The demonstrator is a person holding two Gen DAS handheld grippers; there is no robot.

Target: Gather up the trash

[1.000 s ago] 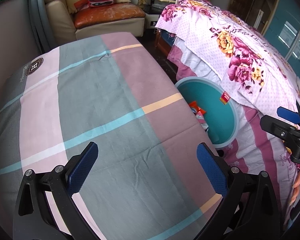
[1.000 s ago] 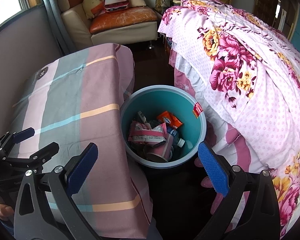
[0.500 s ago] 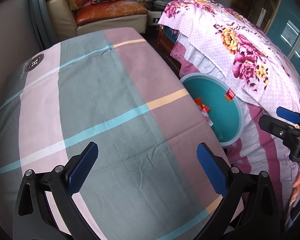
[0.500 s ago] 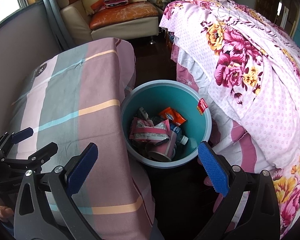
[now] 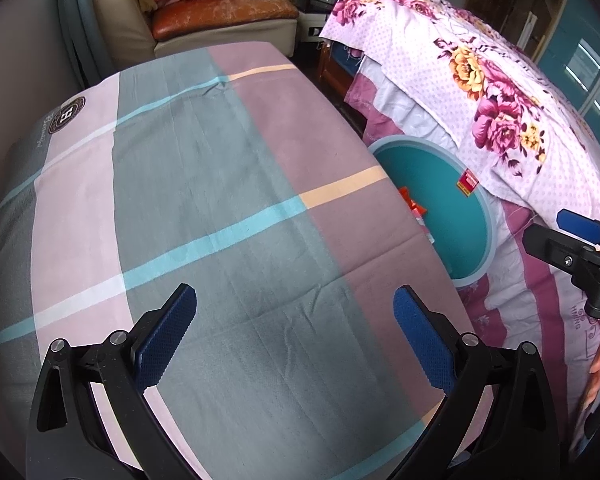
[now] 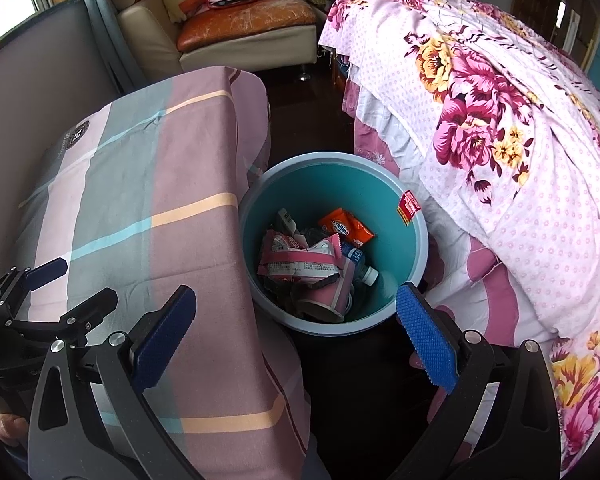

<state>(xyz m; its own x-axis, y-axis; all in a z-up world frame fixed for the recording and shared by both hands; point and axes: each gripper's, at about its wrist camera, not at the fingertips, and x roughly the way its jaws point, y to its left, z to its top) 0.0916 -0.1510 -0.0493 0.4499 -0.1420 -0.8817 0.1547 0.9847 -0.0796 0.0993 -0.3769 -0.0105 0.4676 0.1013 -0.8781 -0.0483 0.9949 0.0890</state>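
Below, trash (image 6: 308,264) inside teal bin (image 6: 380,184).

From the left wrist, the striped cloth-covered table (image 5: 204,208) hides most of the round teal plastic bin (image 5: 466,240), so only slivers of orange and white wrappers (image 5: 414,210) show. The black right gripper (image 5: 580,240) is cut off by the frame edge (its jaws unreadable). In the bin (image 6: 414,256), the bottle label (image 6: 356,258) is too small to read.

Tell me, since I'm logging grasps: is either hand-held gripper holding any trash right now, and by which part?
Nothing is held. The left hand-held gripper and the right hand-held gripper are both open and empty.
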